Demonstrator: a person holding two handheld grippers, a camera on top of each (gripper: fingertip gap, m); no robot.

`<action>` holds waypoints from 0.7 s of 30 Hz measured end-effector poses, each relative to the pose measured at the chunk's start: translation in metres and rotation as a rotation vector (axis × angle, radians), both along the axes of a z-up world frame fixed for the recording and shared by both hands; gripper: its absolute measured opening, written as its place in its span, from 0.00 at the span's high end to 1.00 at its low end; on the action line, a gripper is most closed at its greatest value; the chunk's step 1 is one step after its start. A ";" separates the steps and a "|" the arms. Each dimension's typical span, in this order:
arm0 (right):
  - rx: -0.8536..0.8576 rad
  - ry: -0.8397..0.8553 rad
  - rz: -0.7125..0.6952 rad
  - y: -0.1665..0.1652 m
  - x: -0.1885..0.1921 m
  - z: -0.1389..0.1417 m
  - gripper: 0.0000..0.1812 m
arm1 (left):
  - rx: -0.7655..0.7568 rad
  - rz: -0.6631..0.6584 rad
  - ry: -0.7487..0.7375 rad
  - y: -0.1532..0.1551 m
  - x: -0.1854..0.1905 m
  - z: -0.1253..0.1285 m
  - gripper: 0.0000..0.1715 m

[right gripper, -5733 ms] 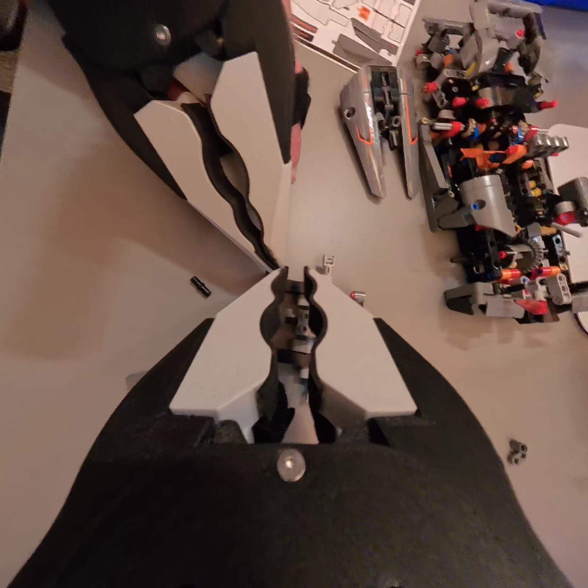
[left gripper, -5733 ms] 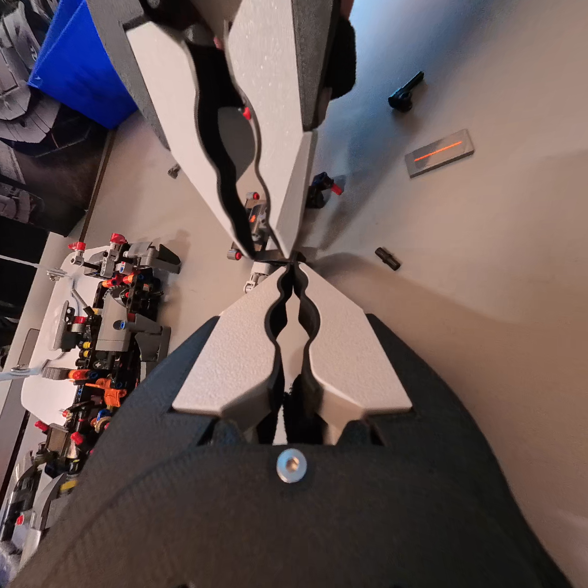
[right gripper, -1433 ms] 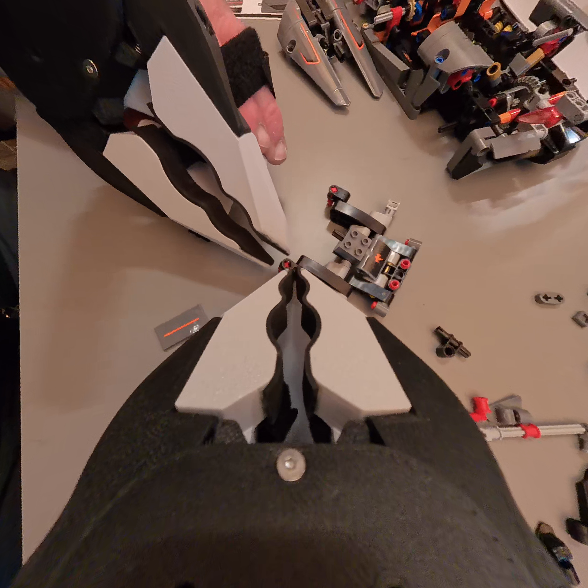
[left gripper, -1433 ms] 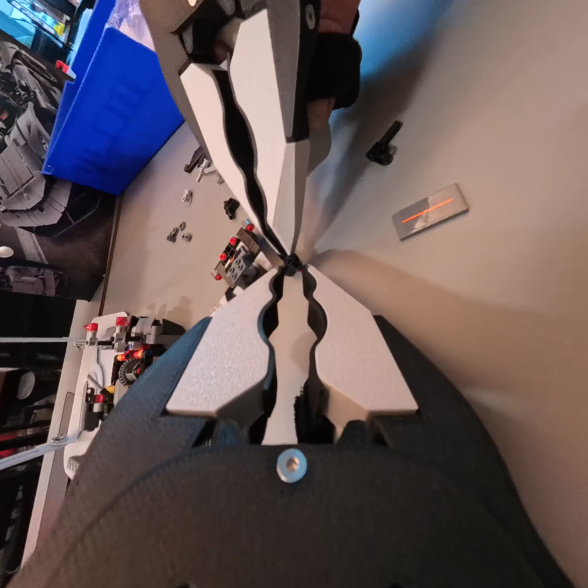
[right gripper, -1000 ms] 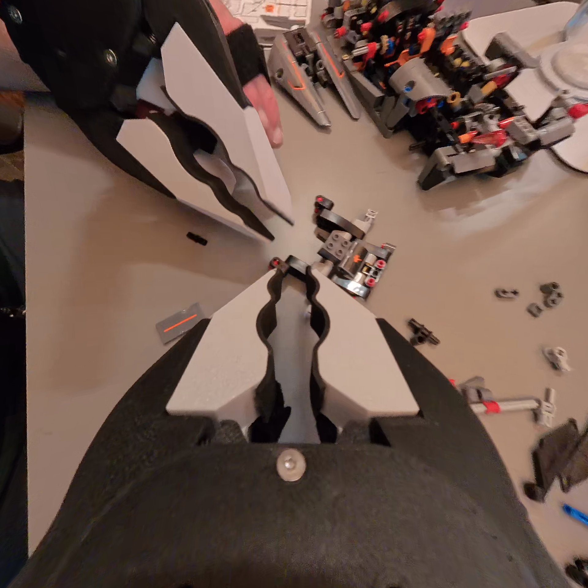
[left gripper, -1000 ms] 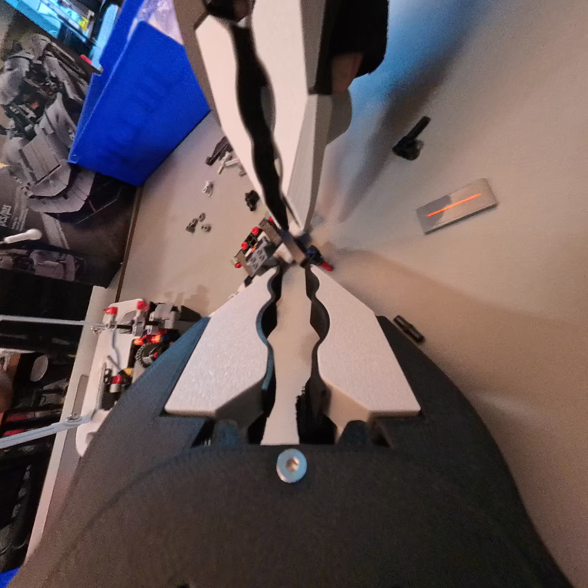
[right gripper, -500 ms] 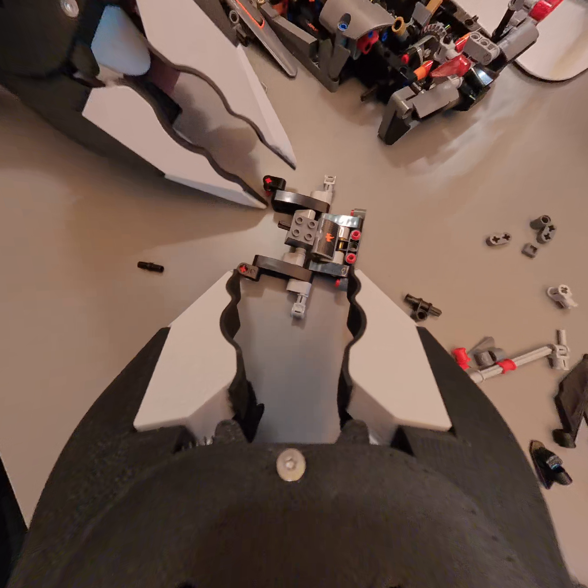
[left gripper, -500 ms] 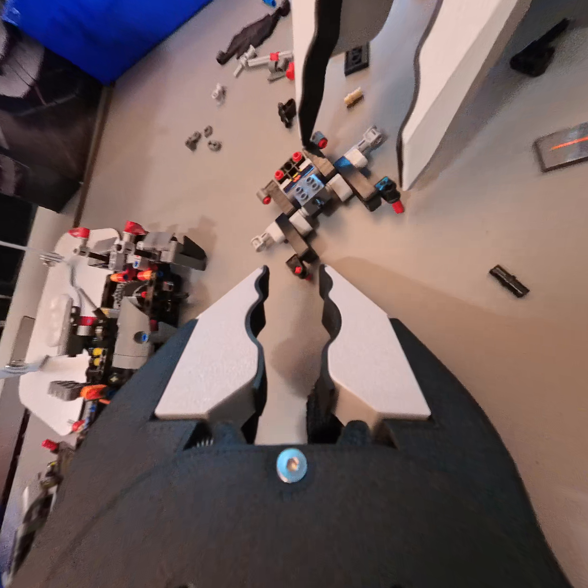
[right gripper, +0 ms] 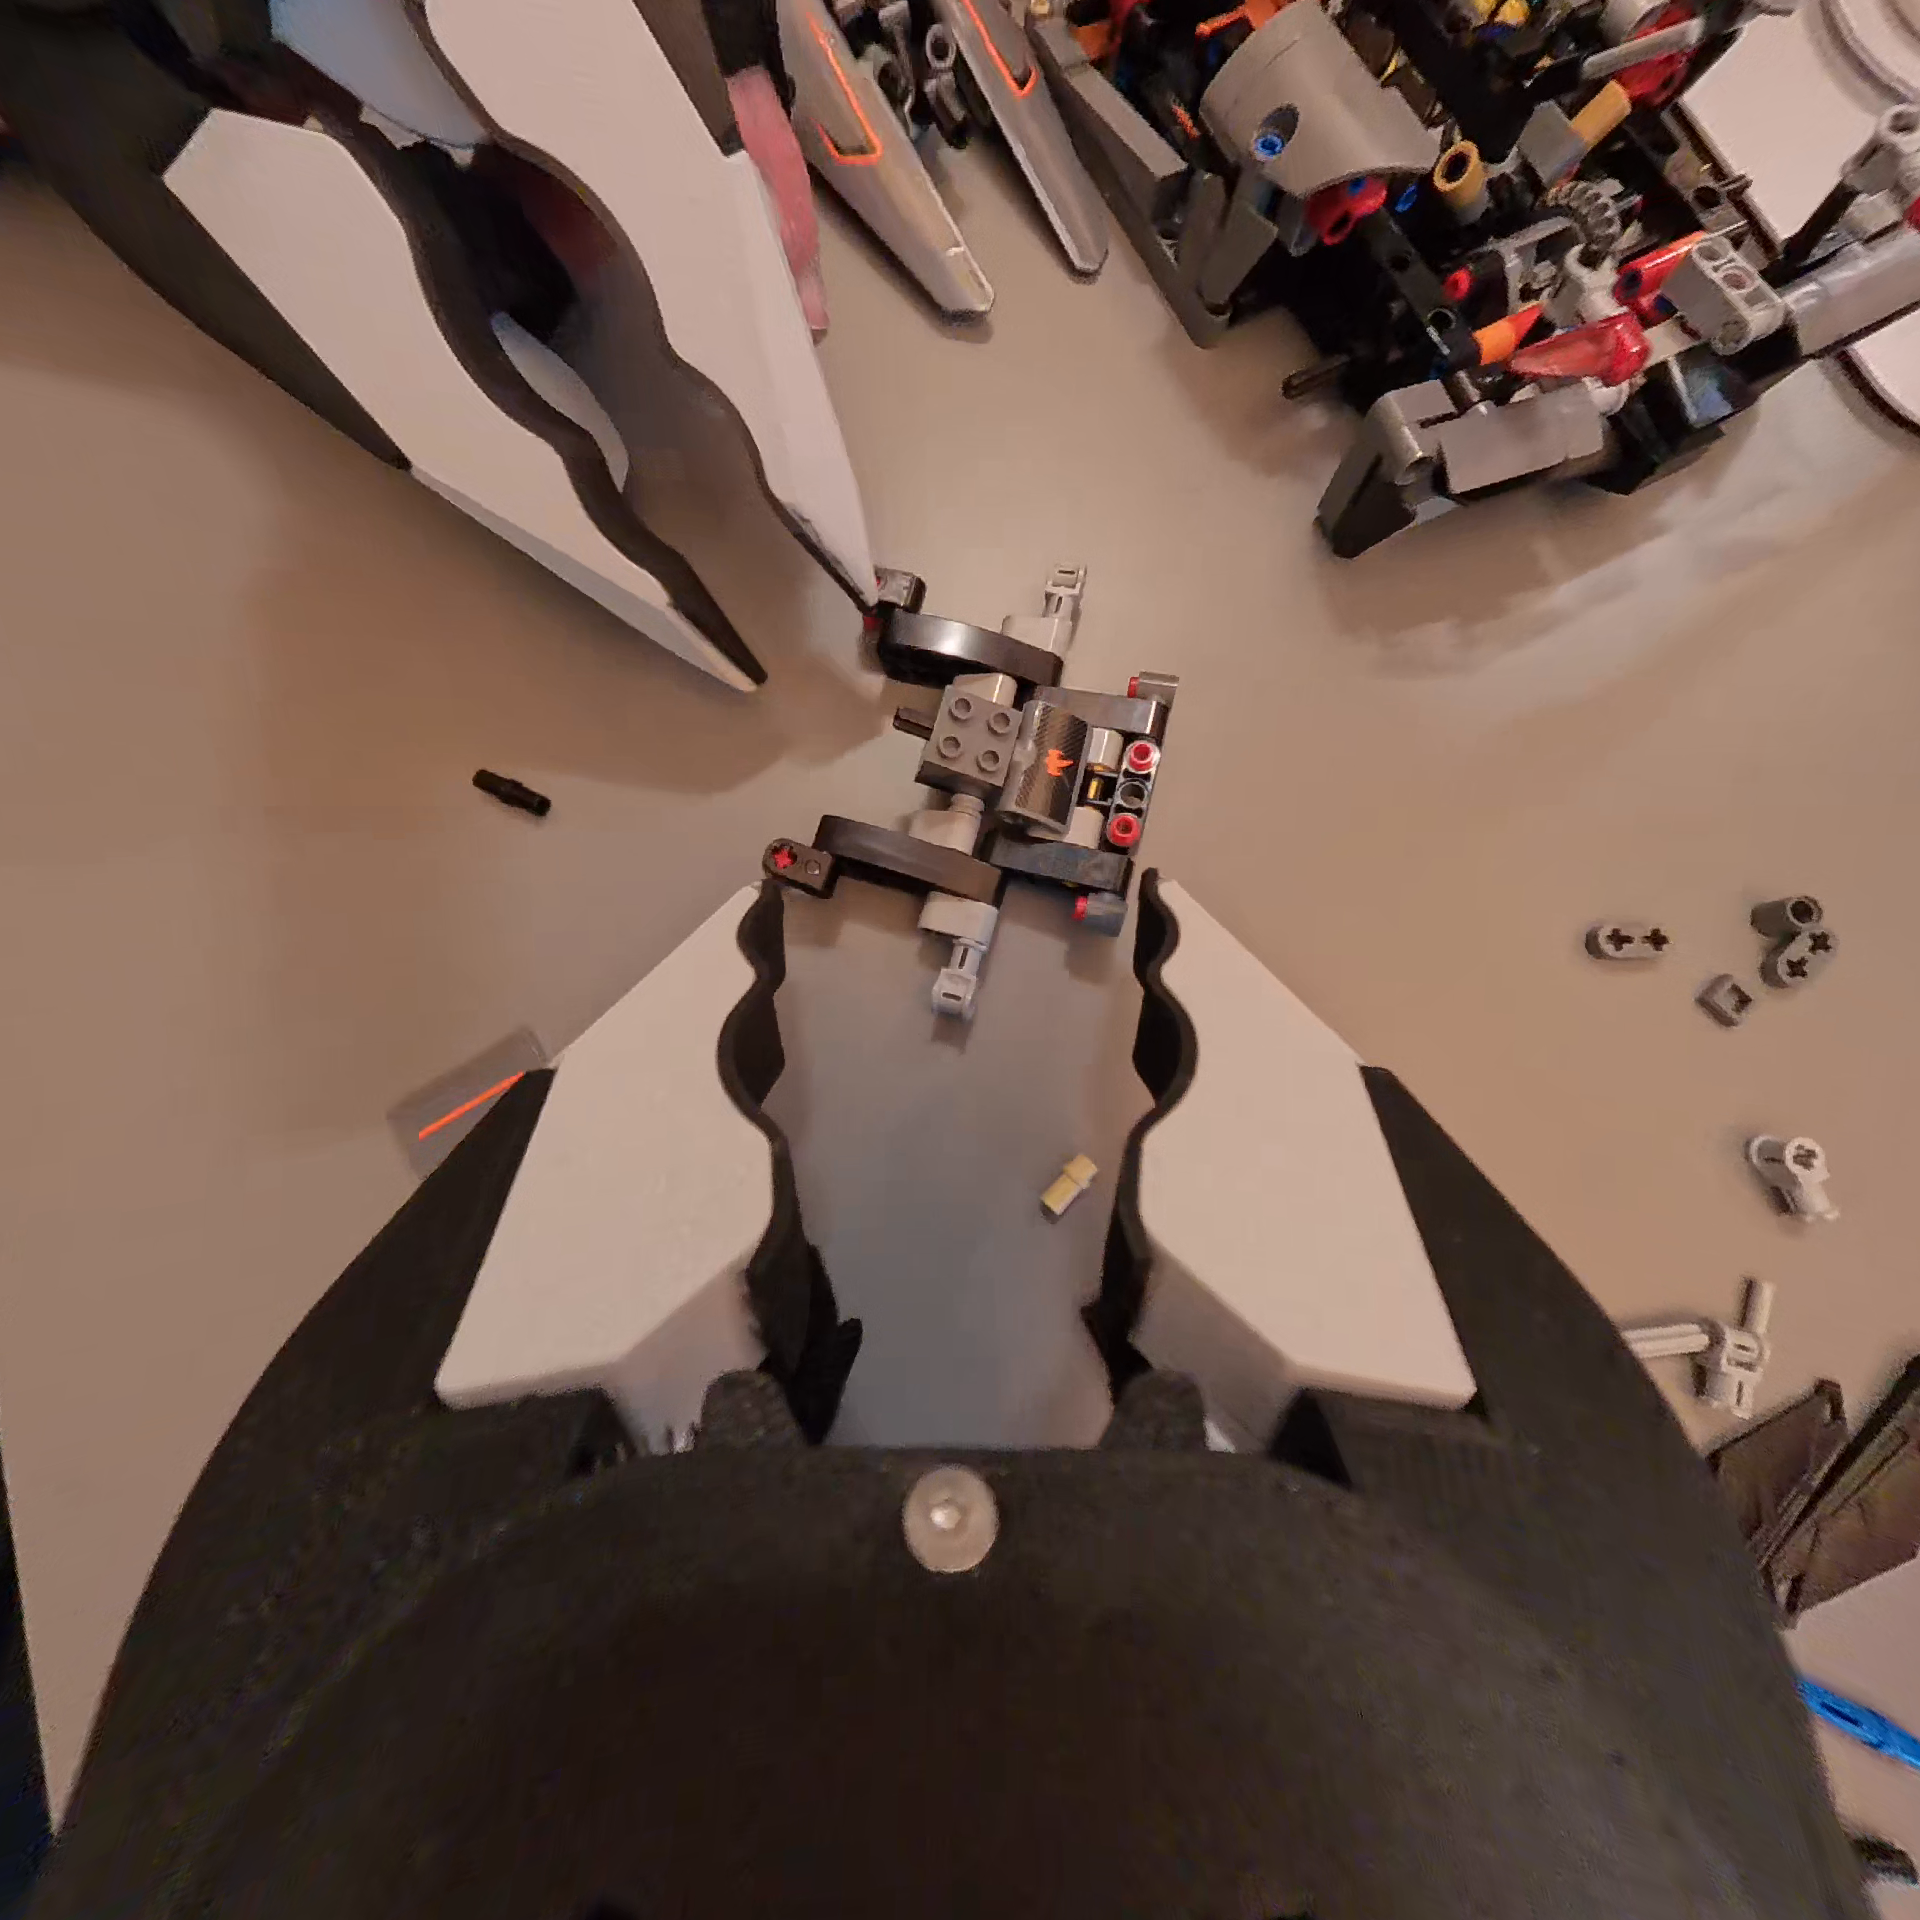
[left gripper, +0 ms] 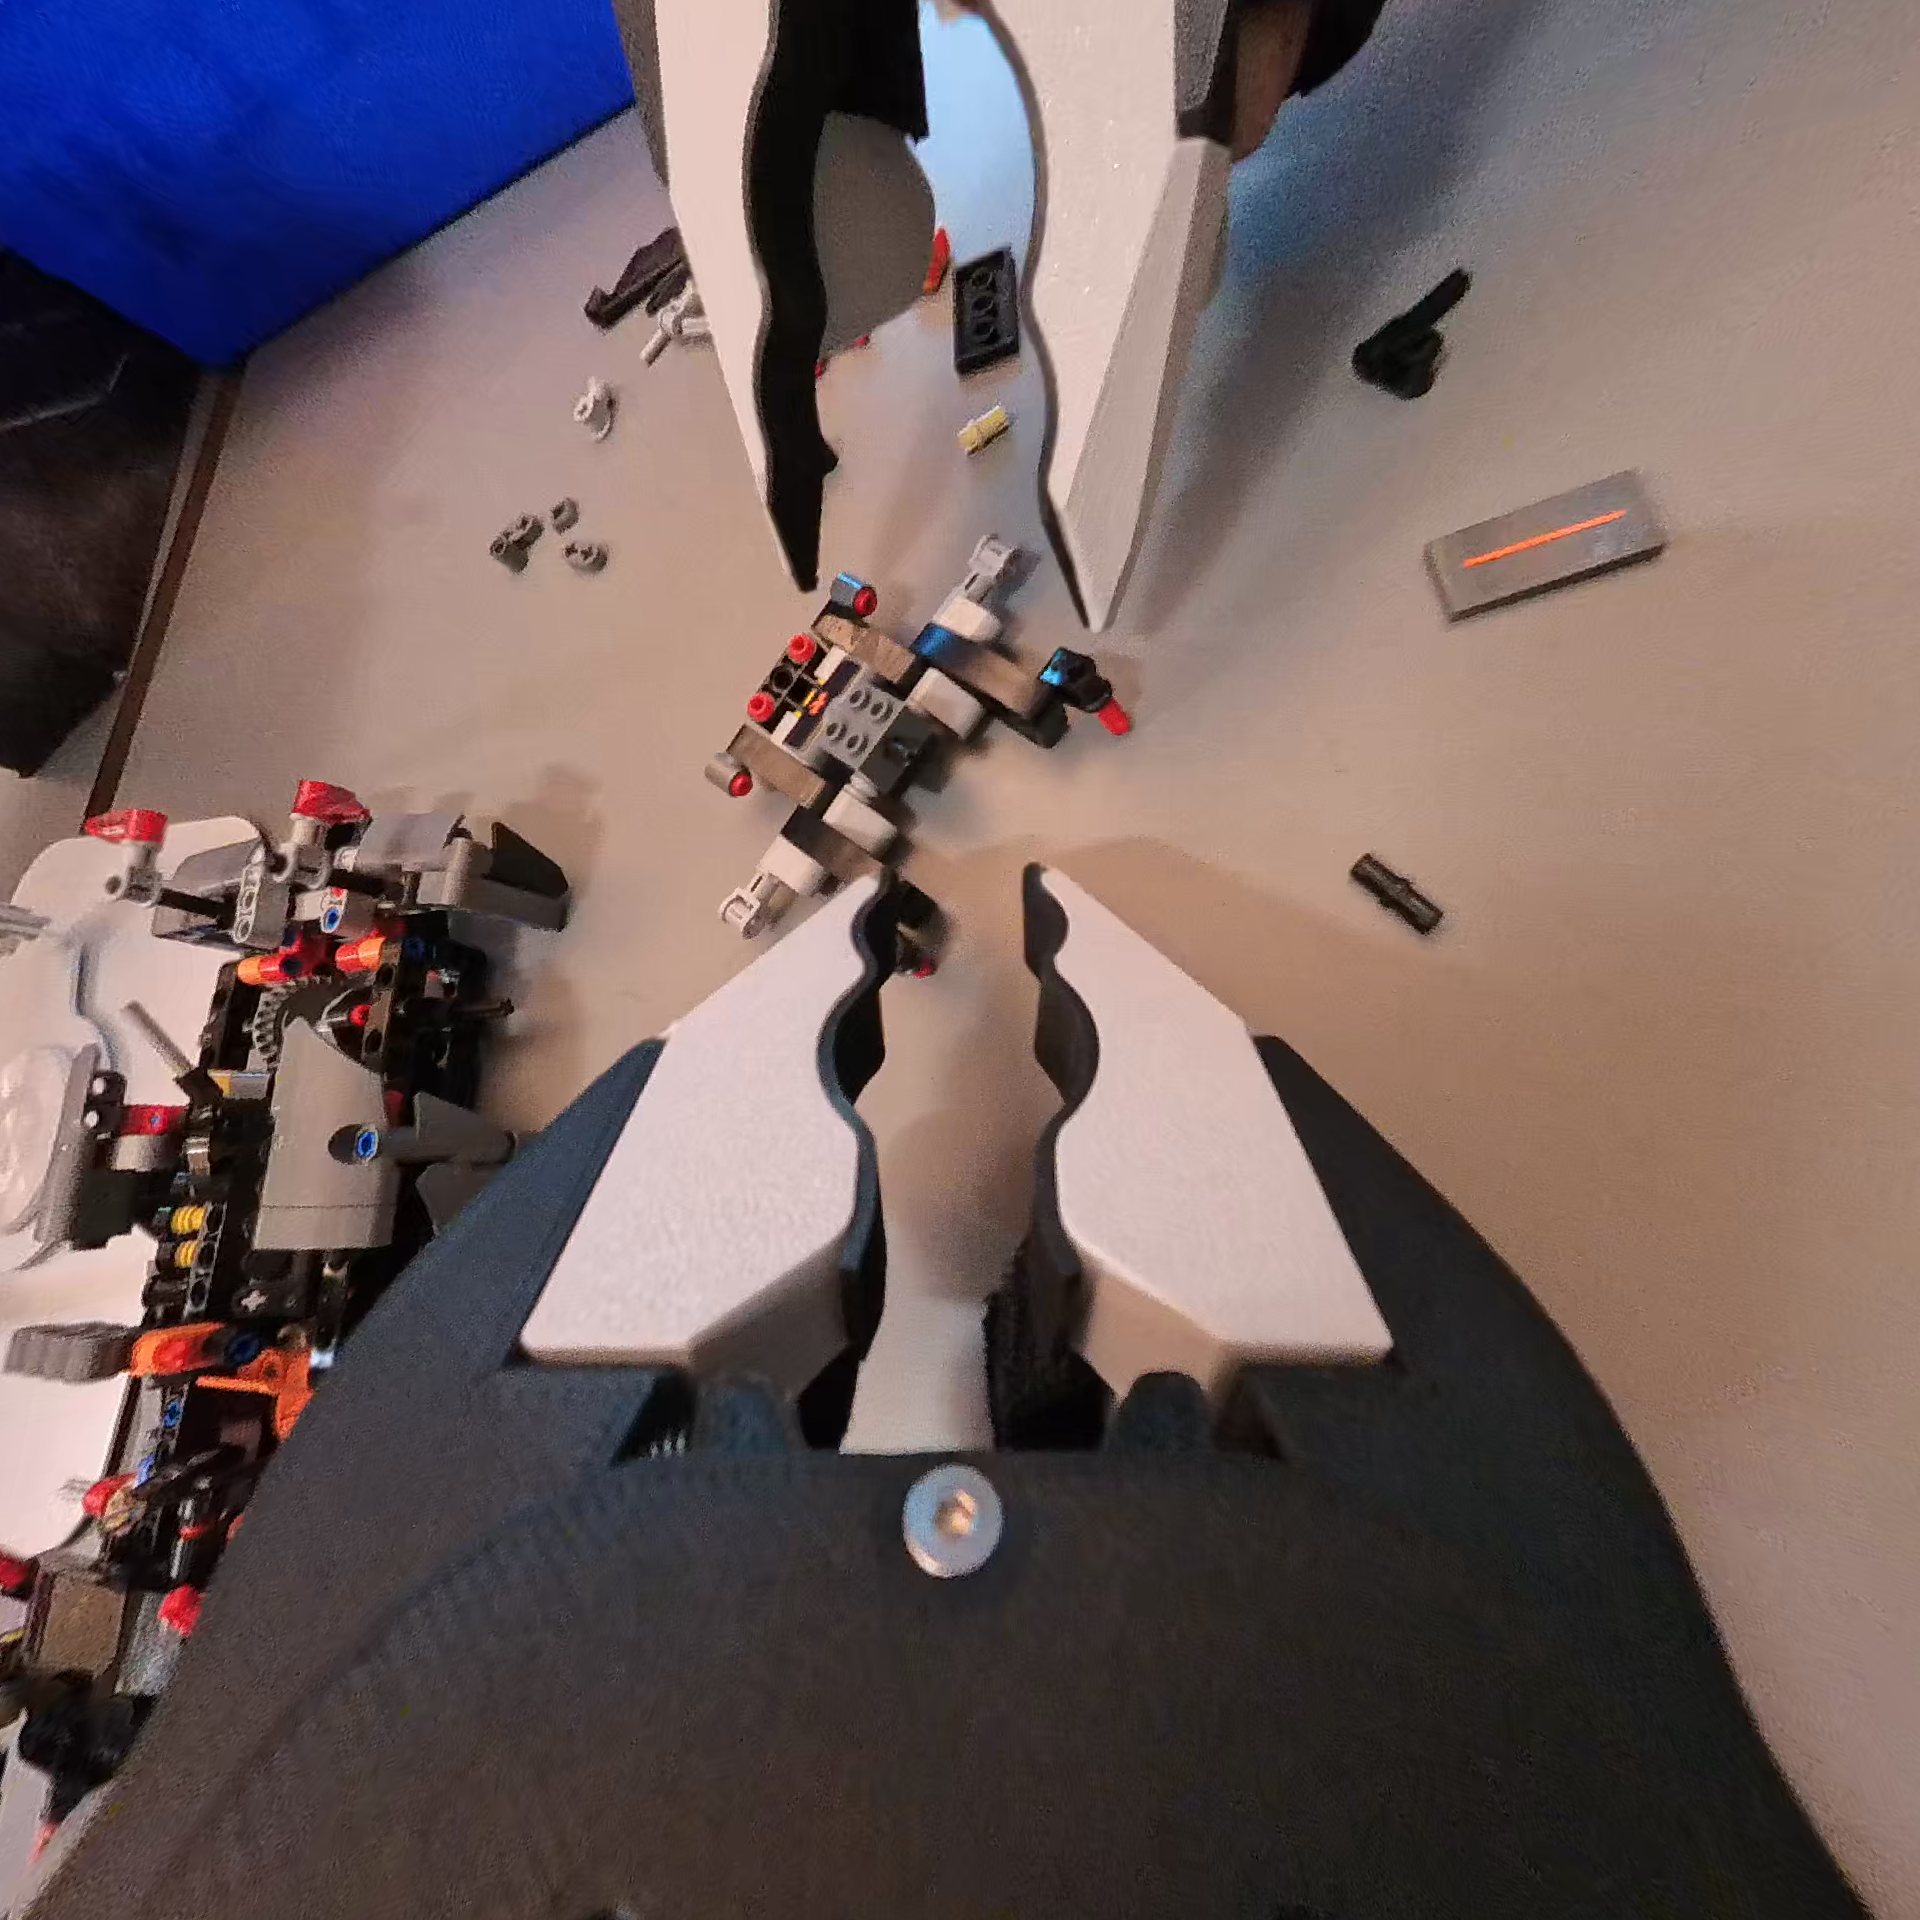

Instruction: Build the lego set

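A small grey and black sub-assembly [left gripper: 883, 707] with red pins lies flat on the table between the two grippers; it also shows in the right wrist view [right gripper: 1023, 769]. My left gripper [left gripper: 956, 883] is open and empty, and one black arm end of the sub-assembly lies just inside its tips. My right gripper [right gripper: 956, 888] is wide open and empty, its tips on either side of the sub-assembly's near edge. Each gripper also shows in the other view: the right gripper [left gripper: 945, 603] in the left wrist view, the left gripper [right gripper: 810, 634] in the right wrist view.
The large partly built car [left gripper: 281, 1091] stands to one side; it also shows in the right wrist view [right gripper: 1507, 260], next to grey panels [right gripper: 904, 156]. A grey tile with an orange stripe [left gripper: 1548, 540], a black pin [left gripper: 1397, 894], a tan pin [right gripper: 1068, 1184] and small grey connectors [right gripper: 1714, 945] lie loose. A blue bin [left gripper: 260, 156] stands at the back. The gap from one gripper's tips to the other's is roughly 6 cm. From the right gripper's tips to the tan pin [right gripper: 1068, 1184] is close to 6 cm. Seen from the left wrist view [left gripper: 982, 429] as well.
Both grippers were shut tip to tip at the sub-assembly a second ago. They have opened and drawn apart, and the sub-assembly now lies on the table.
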State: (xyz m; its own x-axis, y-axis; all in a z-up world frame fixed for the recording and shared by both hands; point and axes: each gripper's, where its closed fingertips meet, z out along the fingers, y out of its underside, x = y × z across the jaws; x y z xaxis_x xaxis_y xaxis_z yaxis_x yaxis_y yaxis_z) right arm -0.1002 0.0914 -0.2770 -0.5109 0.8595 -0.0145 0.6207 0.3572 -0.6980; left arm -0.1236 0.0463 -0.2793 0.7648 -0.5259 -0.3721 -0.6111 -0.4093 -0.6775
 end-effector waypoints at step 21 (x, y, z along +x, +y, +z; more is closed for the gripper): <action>0.053 -0.073 0.049 -0.010 -0.001 -0.018 0.70 | -0.117 0.025 -0.049 -0.003 -0.007 -0.012 0.85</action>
State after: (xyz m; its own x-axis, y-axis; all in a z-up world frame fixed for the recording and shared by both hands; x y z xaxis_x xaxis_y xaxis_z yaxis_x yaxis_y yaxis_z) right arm -0.1014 0.0817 -0.2955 -0.5518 0.8339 -0.0084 0.6500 0.4238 -0.6308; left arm -0.1303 0.0435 -0.2909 0.7938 -0.5442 -0.2715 -0.5673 -0.5015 -0.6532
